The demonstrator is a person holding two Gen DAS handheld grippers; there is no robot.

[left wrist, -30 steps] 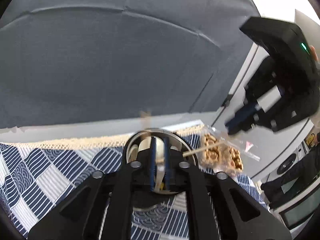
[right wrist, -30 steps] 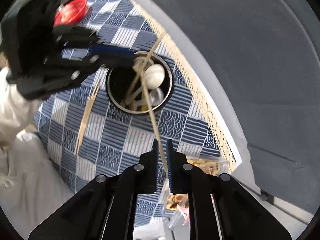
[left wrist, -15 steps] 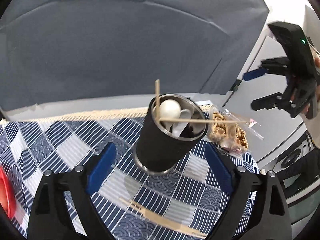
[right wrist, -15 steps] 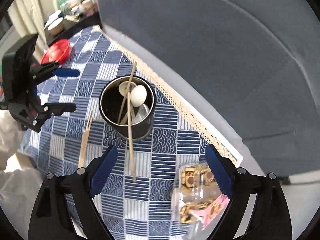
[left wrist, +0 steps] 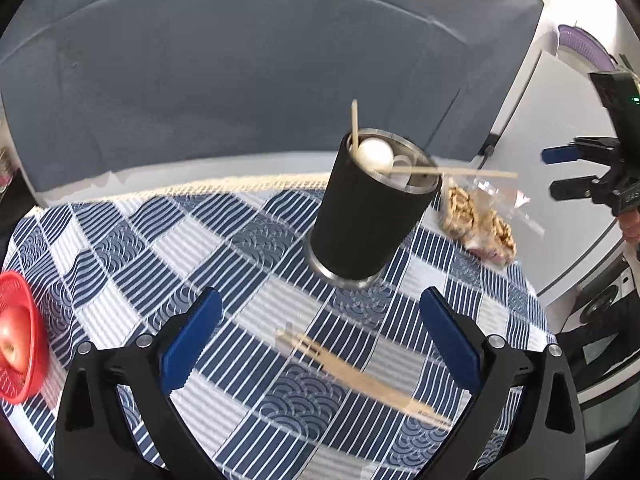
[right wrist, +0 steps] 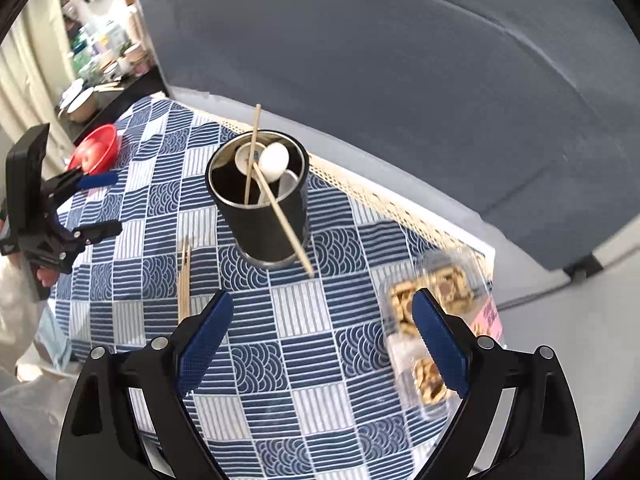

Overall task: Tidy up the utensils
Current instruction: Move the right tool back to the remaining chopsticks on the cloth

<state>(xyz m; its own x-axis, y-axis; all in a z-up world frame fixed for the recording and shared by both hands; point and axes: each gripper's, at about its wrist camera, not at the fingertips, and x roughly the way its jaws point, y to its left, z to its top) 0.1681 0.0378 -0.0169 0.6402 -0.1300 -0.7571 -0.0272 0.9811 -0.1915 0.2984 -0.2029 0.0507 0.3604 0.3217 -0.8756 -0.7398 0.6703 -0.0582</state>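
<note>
We see the cup (left wrist: 366, 210) standing on the checked cloth (left wrist: 132, 256), ahead of both grippers. In it: a white spoon (left wrist: 375, 154), one chopstick (left wrist: 354, 122) upright, another (left wrist: 460, 171) lying across the rim and jutting out. A loose chopstick pair (left wrist: 360, 378) lies on the cloth just ahead of the left gripper (left wrist: 320, 354), between it and the cup. A snack pack (left wrist: 476, 220) lies beyond the cup toward the right gripper (right wrist: 320, 354); a red bowl (left wrist: 16, 344) with an apple sits far left. Nothing stands between either gripper and the cup.

Both grippers have their jaws wide apart and hold nothing; the left's have just been opening.

Change from a second back: each gripper then pinched something over the cup mouth, the right one a chopstick; now both stand off from the cup, and that chopstick leans in it.

Views differ. From the right wrist we look down into the cup (right wrist: 260, 204) and see the leaning chopstick (right wrist: 284, 220) pointing toward the gripper, shelves of crockery at far left, and the left gripper (right wrist: 98, 206) held in a hand. The snack pack (right wrist: 432, 320) lies partly behind the right finger (right wrist: 440, 344). From the left wrist we see the cup from the side and the right gripper (left wrist: 560, 172) at the frame's edge.
</note>
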